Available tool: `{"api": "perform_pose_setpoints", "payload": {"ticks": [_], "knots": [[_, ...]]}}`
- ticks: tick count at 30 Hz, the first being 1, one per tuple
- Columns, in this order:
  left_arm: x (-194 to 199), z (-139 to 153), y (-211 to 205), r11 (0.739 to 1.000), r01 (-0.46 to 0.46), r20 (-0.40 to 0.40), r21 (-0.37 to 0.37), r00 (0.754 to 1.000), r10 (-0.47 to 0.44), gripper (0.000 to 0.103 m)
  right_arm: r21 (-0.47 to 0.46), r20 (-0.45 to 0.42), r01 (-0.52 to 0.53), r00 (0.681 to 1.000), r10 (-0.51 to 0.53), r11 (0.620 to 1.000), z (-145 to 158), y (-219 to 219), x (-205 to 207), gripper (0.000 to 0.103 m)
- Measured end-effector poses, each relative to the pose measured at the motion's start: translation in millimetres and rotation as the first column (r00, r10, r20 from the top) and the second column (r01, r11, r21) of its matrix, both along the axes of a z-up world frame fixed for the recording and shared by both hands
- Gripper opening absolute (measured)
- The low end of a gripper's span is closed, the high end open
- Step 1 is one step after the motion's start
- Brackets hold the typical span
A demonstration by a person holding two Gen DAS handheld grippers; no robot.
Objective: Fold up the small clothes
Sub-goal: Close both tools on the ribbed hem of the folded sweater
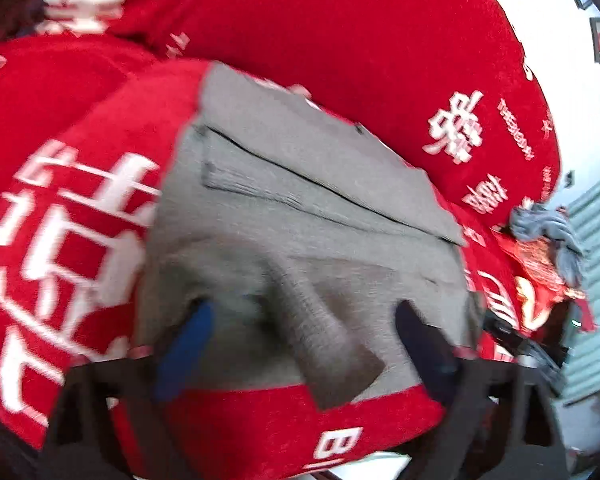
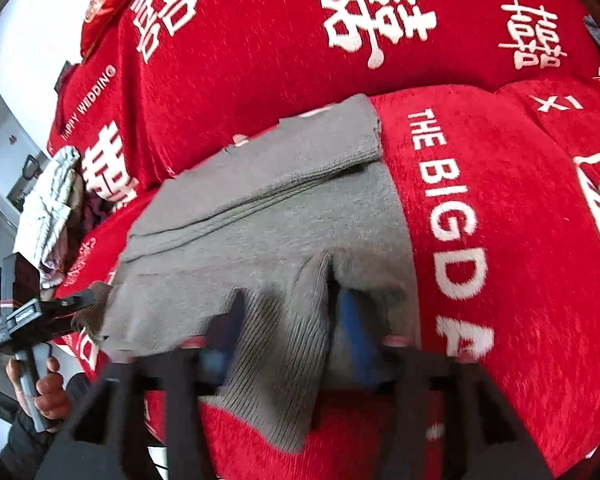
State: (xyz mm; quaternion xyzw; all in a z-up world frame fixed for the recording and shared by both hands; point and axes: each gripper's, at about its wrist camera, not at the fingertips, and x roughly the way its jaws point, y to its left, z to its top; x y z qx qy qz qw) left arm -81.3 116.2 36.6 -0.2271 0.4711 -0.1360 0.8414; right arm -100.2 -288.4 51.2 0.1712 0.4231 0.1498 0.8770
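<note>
Grey garment (image 1: 300, 216) lies partly folded on red cover (image 1: 340, 40) with white characters, centre of both views. Left claw (image 1: 300, 344) at 6 o'clock, fingers wide apart, garment hem draped between them; grip unclear through blur. Right claw (image 2: 288, 320) at 6 o'clock, ribbed grey fold hanging between its fingers, apparently pinched. Other clothes (image 1: 548, 236) heaped at 3 o'clock in left view. Left hand (image 2: 48, 392) at 8 o'clock in right view.

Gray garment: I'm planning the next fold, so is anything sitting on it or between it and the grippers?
Nothing visible does. The gray garment lies bare on the red cover; the left gripper and right gripper are already at its near edge. The clothes pile lies apart.
</note>
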Motion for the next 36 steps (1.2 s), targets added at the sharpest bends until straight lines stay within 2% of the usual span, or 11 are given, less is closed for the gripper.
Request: {"api": "perform_pose_setpoints", "payload": {"ticks": [4,9,16,17,18,20,22,23,24,32,36], "knots": [[-4.0,-3.2,-2.2,0.999,0.042,-0.02,-0.014,0.999,-0.042,0.097,0.01,0.02,0.005,1.0,-0.006,1.0,8.8,-3.5,-18.9,0.071],[0.9,8.0,-12.4,0.996,0.055,-0.012,-0.065,0.998,-0.056,0.097,0.045,-0.057,0.079,0.995,-0.076,0.996,9.8,-11.5,-23.8,0.073],[19.8,-3.3,-24.7,0.996,0.065,-0.088,-0.059,0.994,-0.07,0.096,0.058,-0.052,0.017,0.999,-0.014,0.998,10.3,3.6,-13.6,0.079],[21.0,-6.9,-22.5,0.996,0.056,-0.098,-0.07,0.993,-0.063,0.087,0.034,-0.074,0.019,0.997,-0.017,0.999,3.8,8.3,-7.9,0.08],[21.7,-8.9,-20.8,0.997,0.043,-0.1,-0.069,0.994,-0.05,0.08,0.025,-0.095,0.022,0.995,-0.019,0.999,-0.9,11.6,-4.0,0.077],[19.4,-9.3,-18.4,0.998,0.036,-0.094,-0.046,0.995,-0.04,0.034,0.052,-0.107,-0.006,0.994,0.012,0.999,-8.7,18.4,0.8,0.071],[19.0,-13.1,-16.7,0.998,0.052,-0.114,-0.045,0.992,-0.057,0.011,0.014,-0.087,-0.068,0.994,0.069,0.998,-7.7,30.8,1.4,0.048],[17.4,-13.4,-15.7,0.998,0.047,-0.114,-0.039,0.992,-0.051,0.011,-0.007,-0.09,-0.112,0.99,0.111,0.994,-7.1,37.9,2.5,0.017],[13.7,-11.1,-14.7,0.999,0.042,-0.097,-0.019,0.994,-0.043,0.011,0.001,-0.106,-0.151,0.983,0.15,0.989,-8.5,42.5,4.1,0.008],[-5.9,22.6,-5.3,1.0,0.012,0.03,-0.009,0.999,-0.012,0.011,0.11,-0.002,-0.149,0.989,0.15,0.983,29.4,20.8,-3.6,0.006],[-1.6,39.7,7.2,0.997,-0.04,0.072,-0.065,0.996,0.045,0.011,0.174,0.064,-0.107,0.993,0.097,0.979,59.3,9.2,1.7,0.006]]}}
